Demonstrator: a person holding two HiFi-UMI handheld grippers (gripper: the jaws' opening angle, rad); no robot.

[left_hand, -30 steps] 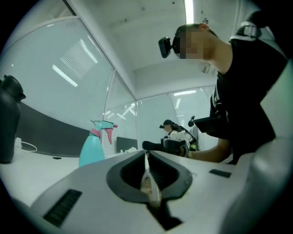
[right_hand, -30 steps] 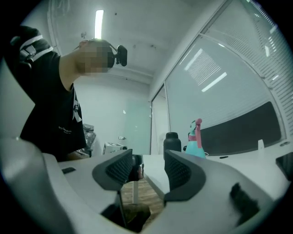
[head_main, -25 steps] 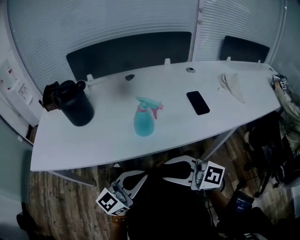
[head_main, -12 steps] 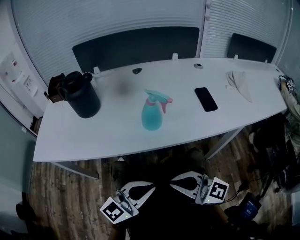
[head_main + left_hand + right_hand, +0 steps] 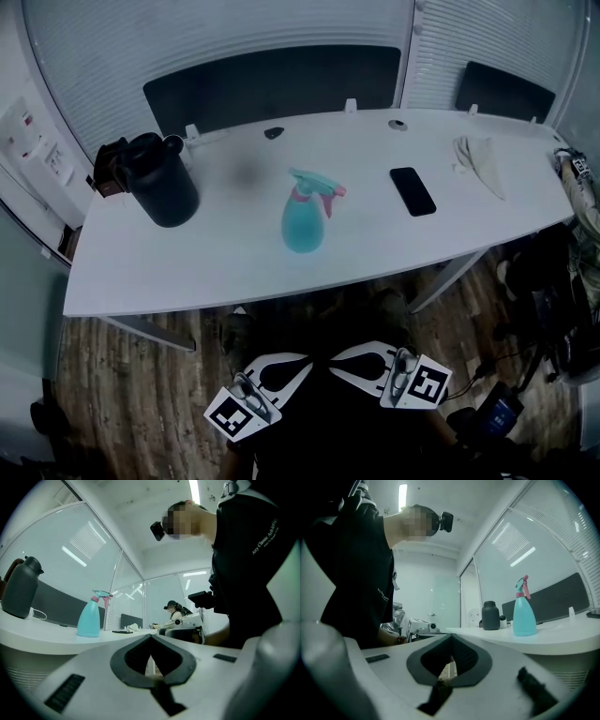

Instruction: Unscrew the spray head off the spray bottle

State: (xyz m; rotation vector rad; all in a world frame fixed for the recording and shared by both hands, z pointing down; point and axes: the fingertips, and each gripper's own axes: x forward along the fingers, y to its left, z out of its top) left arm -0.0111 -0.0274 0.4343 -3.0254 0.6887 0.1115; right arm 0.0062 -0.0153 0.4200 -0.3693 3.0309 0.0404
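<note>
**Ana:** Two tools in view. Where are they?

**Ben:** Both are low, close to the person's body and over the wooden floor (image 5: pixel 141 394). The left tool (image 5: pixel 286 368) and the right tool (image 5: pixel 356 361) lie side by side with their tips turned toward each other, well apart from the desk (image 5: pixel 187 267).

**Ana:** Is either one gripping anything?

**Ben:** No. In each tool's own view the jaws are closed together with nothing between them.

**Ana:** And the spray bottle?

**Ben:** The spray bottle (image 5: pixel 303 228) stands upright near the middle of the desk, untouched. Its body is blue-green. The spray head (image 5: pixel 314 184) sits on top, with a pink collar and trigger, and its nozzle points toward the left end of the desk.

**Ana:** What else is on the desk?

**Ben:** A black jug (image 5: pixel 161 192) stands at the left end. A dark phone (image 5: pixel 412 190) lies flat to the right of the bottle, and a pale cloth (image 5: pixel 478 164) lies further right. All three are apart from the bottle.
</note>
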